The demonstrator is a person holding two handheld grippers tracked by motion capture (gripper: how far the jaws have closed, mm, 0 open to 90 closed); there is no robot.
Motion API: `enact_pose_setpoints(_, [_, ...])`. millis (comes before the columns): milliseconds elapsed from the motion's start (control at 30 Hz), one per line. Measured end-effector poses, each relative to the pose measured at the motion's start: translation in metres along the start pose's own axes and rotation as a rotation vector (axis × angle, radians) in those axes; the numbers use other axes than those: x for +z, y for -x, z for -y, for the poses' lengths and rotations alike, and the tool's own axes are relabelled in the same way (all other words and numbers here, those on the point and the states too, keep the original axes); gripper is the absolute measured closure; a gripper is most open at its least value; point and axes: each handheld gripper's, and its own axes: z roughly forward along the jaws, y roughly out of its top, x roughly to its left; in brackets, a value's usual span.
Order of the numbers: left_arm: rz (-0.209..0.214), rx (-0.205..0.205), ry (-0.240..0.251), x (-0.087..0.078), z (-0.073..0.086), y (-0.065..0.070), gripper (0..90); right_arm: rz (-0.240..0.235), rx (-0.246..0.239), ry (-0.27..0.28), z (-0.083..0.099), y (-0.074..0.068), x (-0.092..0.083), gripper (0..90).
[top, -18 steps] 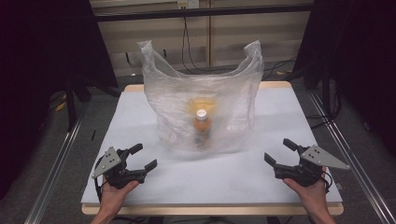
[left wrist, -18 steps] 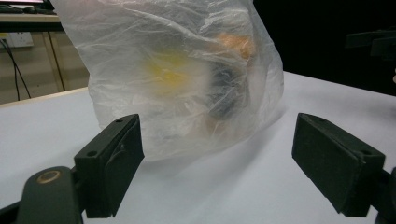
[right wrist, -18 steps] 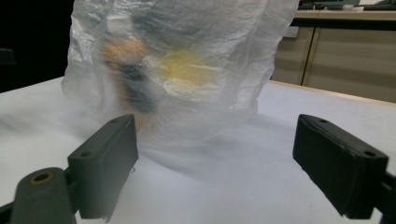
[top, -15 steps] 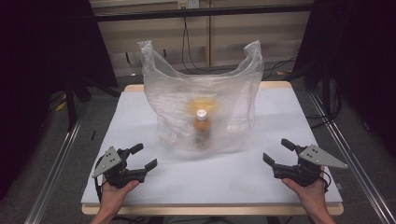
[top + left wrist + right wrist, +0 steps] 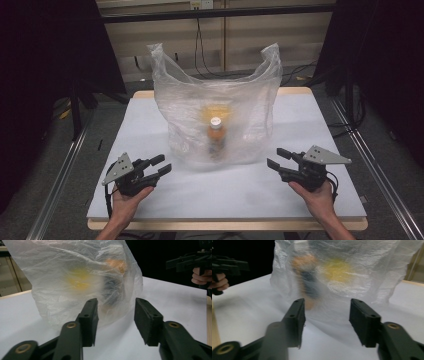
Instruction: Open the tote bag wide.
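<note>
High view: white table (image 5: 150, 125), a clear plastic bag (image 5: 220, 100) standing upright at its middle, two handles up. Inside, a bottle (image 5: 216, 137) with a white cap and orange contents, upright; behind it a yellow thing (image 5: 218, 111) too blurred by the plastic to name. Left gripper (image 5: 161, 164) near the front left edge, jaws apart, holding nothing, aimed toward the bag. Right gripper (image 5: 278, 158) near the front right, likewise parted and empty (grey plate on top). Both well clear of the bag.

Left gripper view: own jaws spread wide with table showing between them. Bag (image 5: 75, 277) just beyond the tips, not touched. Bottle (image 5: 112, 287) a dark and orange blur. The other gripper (image 5: 190, 261) in a hand at far right.

Right gripper view: jaws wide apart, empty. Bag (image 5: 352, 270) ahead, bottle (image 5: 308, 282) blurred left of the yellow patch (image 5: 339, 270).
</note>
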Motion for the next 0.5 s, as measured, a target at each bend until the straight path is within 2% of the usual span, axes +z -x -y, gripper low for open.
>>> enact_pose_setpoints(33, [-0.001, -0.009, 0.003, 0.002, -0.001, 0.001, 64.2, -0.003, 0.008, 0.000, -0.004, 0.001, 0.001, 53.4])
enact_pose_setpoints(67, [0.024, -0.009, -0.012, 0.006, -0.004, 0.001, 67.7, -0.014, 0.016, -0.004, -0.007, 0.002, 0.001, 56.5])
enact_pose_setpoints(133, [0.027, 0.005, -0.023, 0.008, -0.006, 0.001, 69.6, -0.018, 0.016, 0.003, -0.009, 0.003, 0.001, 58.5])
enact_pose_setpoints(200, [0.051, -0.003, -0.027, 0.012, -0.010, 0.004, 76.5, -0.042, 0.026, -0.004, -0.016, 0.005, 0.005, 66.3])
enact_pose_setpoints(233, [0.062, 0.012, -0.032, 0.015, -0.012, 0.003, 77.7, -0.047, 0.027, -0.003, -0.019, 0.006, 0.007, 68.4])
enact_pose_setpoints(267, [0.081, -0.012, -0.042, 0.019, -0.016, 0.005, 79.2, -0.058, 0.029, -0.008, -0.021, 0.006, 0.011, 70.7])
enact_pose_setpoints(300, [0.081, -0.012, -0.042, 0.019, -0.016, 0.005, 80.3, -0.043, 0.025, -0.017, -0.024, 0.006, 0.014, 72.2])
enact_pose_setpoints(367, [0.088, -0.014, -0.056, 0.022, -0.020, 0.005, 84.8, -0.076, 0.030, -0.024, -0.030, 0.007, 0.021, 74.5])
enact_pose_setpoints(400, [0.100, -0.027, -0.056, 0.023, -0.022, 0.003, 84.8, -0.076, 0.030, -0.024, -0.030, 0.007, 0.021, 74.5])
enact_pose_setpoints(433, [0.113, -0.042, -0.056, 0.026, -0.026, 0.001, 88.8, -0.092, 0.026, -0.031, -0.035, 0.007, 0.029, 78.8])
enact_pose_setpoints(467, [0.113, -0.042, -0.056, 0.026, -0.026, 0.001, 89.6, -0.092, 0.026, -0.031, -0.035, 0.007, 0.029, 78.8])
enact_pose_setpoints(500, [0.115, -0.043, -0.065, 0.027, -0.029, 0.000, 90.0, -0.112, 0.025, -0.033, -0.040, 0.007, 0.037, 81.4])
